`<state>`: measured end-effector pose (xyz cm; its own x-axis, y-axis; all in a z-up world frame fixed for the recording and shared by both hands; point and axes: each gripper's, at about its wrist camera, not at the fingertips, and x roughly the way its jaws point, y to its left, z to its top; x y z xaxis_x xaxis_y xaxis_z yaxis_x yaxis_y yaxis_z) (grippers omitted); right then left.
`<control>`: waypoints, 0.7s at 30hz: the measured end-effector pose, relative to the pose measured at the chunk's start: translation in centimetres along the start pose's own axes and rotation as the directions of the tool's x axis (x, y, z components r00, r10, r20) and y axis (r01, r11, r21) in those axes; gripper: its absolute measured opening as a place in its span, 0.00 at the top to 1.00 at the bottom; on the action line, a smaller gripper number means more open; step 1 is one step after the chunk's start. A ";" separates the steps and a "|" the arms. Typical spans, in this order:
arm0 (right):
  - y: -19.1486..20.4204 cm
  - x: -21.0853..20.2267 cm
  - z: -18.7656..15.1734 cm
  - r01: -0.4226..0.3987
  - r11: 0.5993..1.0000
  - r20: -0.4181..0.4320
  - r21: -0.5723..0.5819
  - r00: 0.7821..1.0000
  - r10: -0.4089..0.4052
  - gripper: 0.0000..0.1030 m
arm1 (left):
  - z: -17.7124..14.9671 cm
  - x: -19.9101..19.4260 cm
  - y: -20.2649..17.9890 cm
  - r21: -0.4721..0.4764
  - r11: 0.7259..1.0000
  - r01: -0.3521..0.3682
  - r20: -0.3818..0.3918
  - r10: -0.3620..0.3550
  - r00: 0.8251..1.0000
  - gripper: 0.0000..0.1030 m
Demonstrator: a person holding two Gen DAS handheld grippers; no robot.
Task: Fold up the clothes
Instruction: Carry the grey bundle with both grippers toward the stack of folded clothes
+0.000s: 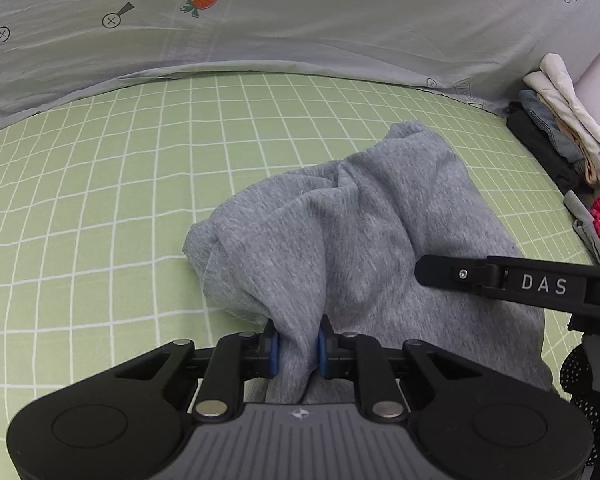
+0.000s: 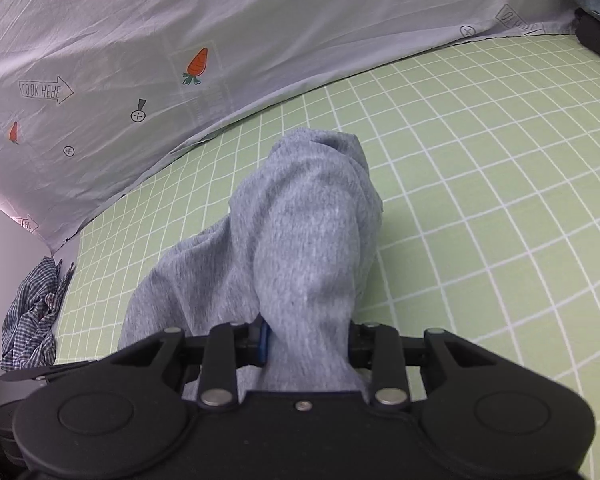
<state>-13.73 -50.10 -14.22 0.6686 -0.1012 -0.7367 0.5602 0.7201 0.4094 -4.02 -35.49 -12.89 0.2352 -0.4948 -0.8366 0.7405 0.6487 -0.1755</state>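
Two handheld grippers are pinching a grey knit garment [image 1: 340, 220] above a bed. The left gripper [image 1: 298, 348] is clamping a bunched fold between its blue pads [image 1: 274, 350], and the right gripper [image 2: 306, 340] is closing on another bunched part of the same cloth. The garment is trailing away from both tools, straight ahead along their fingers, with its far end resting on the green checked bedsheet [image 1: 100, 200] and pointing toward the pale carrot-print quilt [image 1: 300, 20] at the back. Its long axis is running from the grippers out toward that quilt. The right tool's black finger is crossing the left camera's view from the right, so the two are holding the near edge side by side, close together. What kind of garment it is cannot be told. A stack of folded clothes [image 1: 560, 128] is sitting at the bed's right edge, and a crumpled checked shirt [image 2: 36, 312] is lying at the left.
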 end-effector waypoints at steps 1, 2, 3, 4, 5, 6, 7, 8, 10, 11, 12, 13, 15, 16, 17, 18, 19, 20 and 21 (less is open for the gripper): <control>-0.7 -0.9 -0.4 0.002 1.000 0.003 -0.001 1.000 -0.002 0.70 | -0.6 -0.3 -1.1 0.001 1.000 0.006 0.000 -0.006 1.000 0.82; -1.4 -1.9 -0.8 0.004 1.000 0.006 -0.002 1.000 -0.004 0.70 | -1.1 -0.5 -2.1 -0.001 1.000 0.008 0.001 -0.008 1.000 0.82; -2.0 -2.8 -1.2 0.006 1.000 0.009 -0.003 1.000 -0.006 0.70 | -1.4 -0.7 -2.9 -0.005 1.000 0.010 0.002 -0.010 1.000 0.82; -2.7 -3.7 -1.6 0.008 1.000 0.012 -0.004 1.000 -0.008 0.70 | -1.8 -0.9 -3.8 -0.013 1.000 0.012 0.003 -0.012 1.000 0.82; -3.3 -4.6 -1.7 0.009 1.000 0.014 -0.008 1.000 -0.009 0.70 | -2.2 -0.9 -4.7 -0.019 1.000 0.014 0.003 -0.014 1.000 0.82; -3.8 -5.2 -1.9 0.013 1.000 0.015 -0.009 1.000 -0.013 0.70 | -2.5 -1.0 -5.4 -0.022 1.000 0.017 0.002 -0.017 1.000 0.82; -4.4 -5.8 -2.1 0.016 1.000 0.017 -0.010 1.000 -0.016 0.70 | -2.8 -1.0 -6.2 -0.021 1.000 0.020 0.000 -0.020 1.000 0.82; -4.9 -6.4 -2.4 0.020 1.000 0.018 -0.011 1.000 -0.020 0.70 | -3.2 -1.1 -6.9 -0.013 1.000 0.022 -0.005 -0.022 1.000 0.82; -6.1 -7.4 -2.8 0.028 1.000 0.019 -0.007 0.999 -0.028 0.70 | -3.5 -1.2 -7.8 0.004 1.000 0.026 -0.016 -0.026 1.000 0.82; -6.7 -7.7 -3.0 0.032 1.000 0.018 0.000 0.999 -0.031 0.70 | -3.6 -1.2 -8.0 0.005 1.000 0.030 -0.024 -0.030 0.999 0.82; -7.2 -7.9 -3.4 0.038 0.999 0.014 0.005 0.999 -0.038 0.70 | -3.8 -1.1 -8.1 0.004 0.999 0.033 -0.032 -0.033 0.999 0.82; -7.6 -8.1 -3.7 0.045 0.999 0.011 0.011 0.999 -0.045 0.70 | -4.0 -1.1 -8.2 0.003 0.999 0.036 -0.040 -0.036 0.999 0.82; -8.3 -8.2 -4.3 0.060 0.998 -0.004 0.026 0.998 -0.060 0.70 | -4.3 -0.8 -8.1 0.001 0.999 0.039 -0.055 -0.039 0.998 0.81; -8.6 -8.2 -4.6 0.067 0.997 -0.011 0.034 0.998 -0.067 0.70 | -4.3 -0.6 -7.9 -0.003 0.999 0.040 -0.063 -0.040 0.997 0.81; -8.8 -8.1 -4.7 0.074 0.997 -0.021 0.034 0.997 -0.074 0.69 | -4.4 -0.4 -7.6 -0.011 0.999 0.041 -0.074 -0.041 0.996 0.80; -8.9 -8.1 -4.9 0.081 0.996 -0.032 0.033 0.996 -0.080 0.68 | -4.4 -0.3 -7.4 -0.017 0.999 0.043 -0.082 -0.045 0.996 0.78; -9.1 -8.0 -5.1 0.089 0.996 -0.042 0.032 0.995 -0.087 0.68 | -4.3 -0.1 -7.1 -0.020 0.999 0.047 -0.090 -0.049 0.995 0.77; -9.1 -8.0 -5.1 0.095 0.995 -0.051 0.033 0.994 -0.093 0.66 | -4.3 0.0 -6.8 -0.024 0.998 0.051 -0.097 -0.053 0.994 0.77; -9.1 -7.9 -5.1 0.101 0.994 -0.060 0.033 0.993 -0.099 0.65 | -4.2 0.1 -6.6 -0.020 0.999 0.050 -0.104 -0.052 0.993 0.75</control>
<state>-26.65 -52.37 -14.87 0.5791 -0.1303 -0.8048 0.6408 0.6830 0.3505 -11.54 -37.40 -13.97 0.1297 -0.4650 -0.8758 0.7385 0.6347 -0.2277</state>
